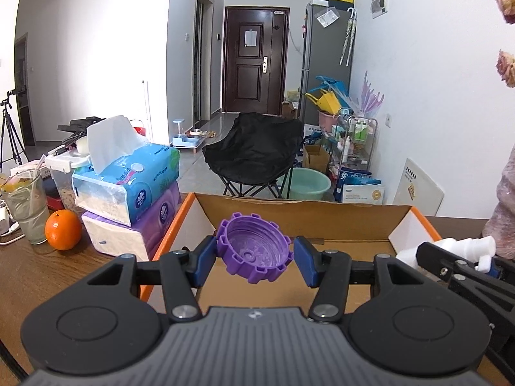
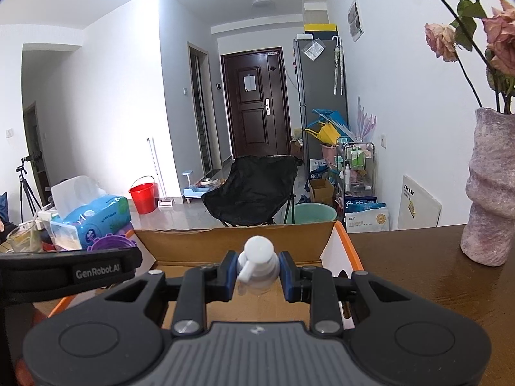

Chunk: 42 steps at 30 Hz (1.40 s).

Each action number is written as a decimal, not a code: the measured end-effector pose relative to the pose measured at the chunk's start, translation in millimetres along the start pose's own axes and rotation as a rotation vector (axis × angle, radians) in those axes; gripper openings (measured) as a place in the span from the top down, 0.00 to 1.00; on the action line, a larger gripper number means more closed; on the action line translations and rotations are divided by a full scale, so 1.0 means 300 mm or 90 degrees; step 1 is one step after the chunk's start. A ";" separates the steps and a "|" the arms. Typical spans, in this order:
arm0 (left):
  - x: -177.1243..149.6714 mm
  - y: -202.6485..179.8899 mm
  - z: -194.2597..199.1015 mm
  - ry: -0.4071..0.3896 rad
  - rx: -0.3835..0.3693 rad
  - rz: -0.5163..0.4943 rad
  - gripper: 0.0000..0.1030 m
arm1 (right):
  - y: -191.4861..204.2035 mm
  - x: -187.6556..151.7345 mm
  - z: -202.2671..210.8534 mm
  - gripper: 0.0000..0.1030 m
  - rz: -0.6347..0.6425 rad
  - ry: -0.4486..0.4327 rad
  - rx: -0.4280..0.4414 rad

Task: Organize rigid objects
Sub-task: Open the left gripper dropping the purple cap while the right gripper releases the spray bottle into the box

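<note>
Purple ridged lid (image 1: 254, 251), tilted with its hollow side toward you, sits pinched between the blue pads of your left gripper (image 1: 255, 259), above the open cardboard box (image 1: 299, 217). Your right gripper (image 2: 257, 276) hangs over that same box (image 2: 238, 241), its fingers clamped on a white pump-top bottle (image 2: 258, 265). Just left of the box stand stacked tissue packs (image 1: 128, 193) and an orange (image 1: 63, 230).

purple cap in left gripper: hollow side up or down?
Up, tilted toward the camera. The purple cap shows its hollow inside and center nub, held between the left gripper's blue pads above the cardboard box.
</note>
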<state>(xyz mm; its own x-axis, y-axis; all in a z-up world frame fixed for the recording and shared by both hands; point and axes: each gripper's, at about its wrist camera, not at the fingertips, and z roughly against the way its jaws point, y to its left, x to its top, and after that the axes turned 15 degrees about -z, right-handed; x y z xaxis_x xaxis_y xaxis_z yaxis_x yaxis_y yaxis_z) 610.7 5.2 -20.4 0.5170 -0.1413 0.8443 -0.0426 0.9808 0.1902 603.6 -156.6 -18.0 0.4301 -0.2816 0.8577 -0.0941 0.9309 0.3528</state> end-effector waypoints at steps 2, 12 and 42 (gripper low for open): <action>-0.001 0.002 -0.022 0.005 0.004 -0.002 0.47 | 0.001 0.002 -0.012 0.74 0.001 0.001 -0.002; -0.014 0.014 -0.097 0.028 0.026 -0.011 0.47 | 0.008 0.002 -0.075 0.74 0.007 0.011 -0.008; -0.034 0.021 -0.134 0.039 0.084 -0.015 0.00 | -0.021 0.016 -0.113 0.00 -0.006 0.003 -0.056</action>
<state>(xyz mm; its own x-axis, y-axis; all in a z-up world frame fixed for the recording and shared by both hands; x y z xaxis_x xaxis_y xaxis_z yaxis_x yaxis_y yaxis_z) 639.4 18.2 -48.0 0.5708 -0.1521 0.8069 -0.1388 0.9507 0.2774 636.7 -156.1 -28.8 0.4347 -0.2890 0.8530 -0.0118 0.9452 0.3262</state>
